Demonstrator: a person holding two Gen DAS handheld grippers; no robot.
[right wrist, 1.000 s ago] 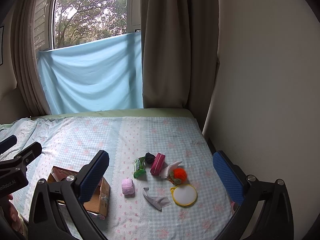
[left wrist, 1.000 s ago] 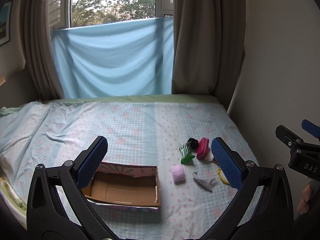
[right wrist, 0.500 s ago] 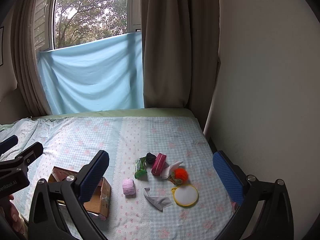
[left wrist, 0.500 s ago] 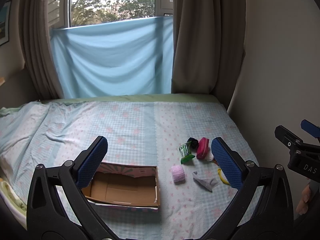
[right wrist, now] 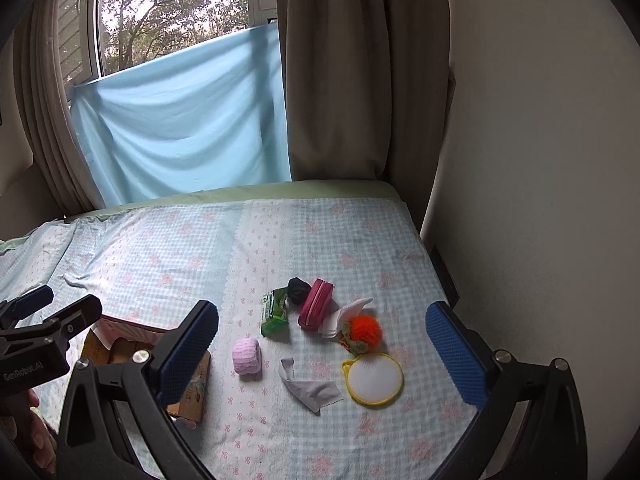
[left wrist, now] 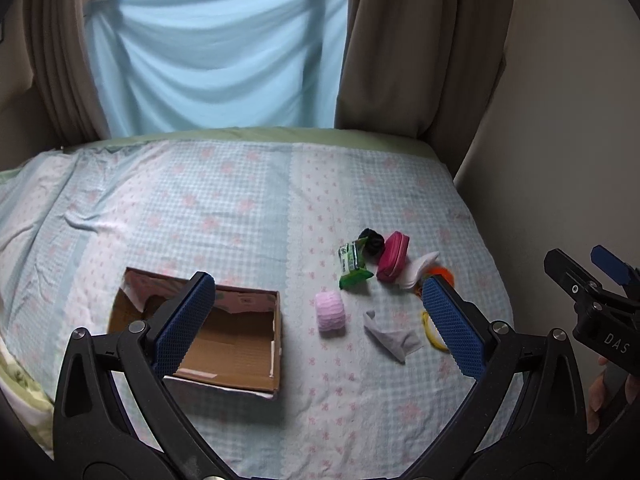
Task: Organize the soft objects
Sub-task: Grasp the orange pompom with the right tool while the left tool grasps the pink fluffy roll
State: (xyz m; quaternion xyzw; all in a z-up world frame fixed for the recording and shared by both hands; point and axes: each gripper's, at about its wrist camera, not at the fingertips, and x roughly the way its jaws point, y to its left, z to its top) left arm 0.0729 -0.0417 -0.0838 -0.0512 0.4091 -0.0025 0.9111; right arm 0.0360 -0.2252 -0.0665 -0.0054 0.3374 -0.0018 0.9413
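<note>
Both hand-held grippers, left (left wrist: 320,312) and right (right wrist: 322,340), hover spread and empty over the bed (right wrist: 168,248), where the pink rolled fluffy towel (right wrist: 247,356), beside the open cardboard box (left wrist: 224,336), looks light, squashy, best pinched mid-roll.

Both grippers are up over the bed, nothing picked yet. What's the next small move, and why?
Probably lower the open right hand-held gripper onto the pink roll. It lies apart from the other items, nearest the empty cardboard box, so it looks like the easiest first grasp. The left hand-held gripper is open too, holding nothing.
</note>
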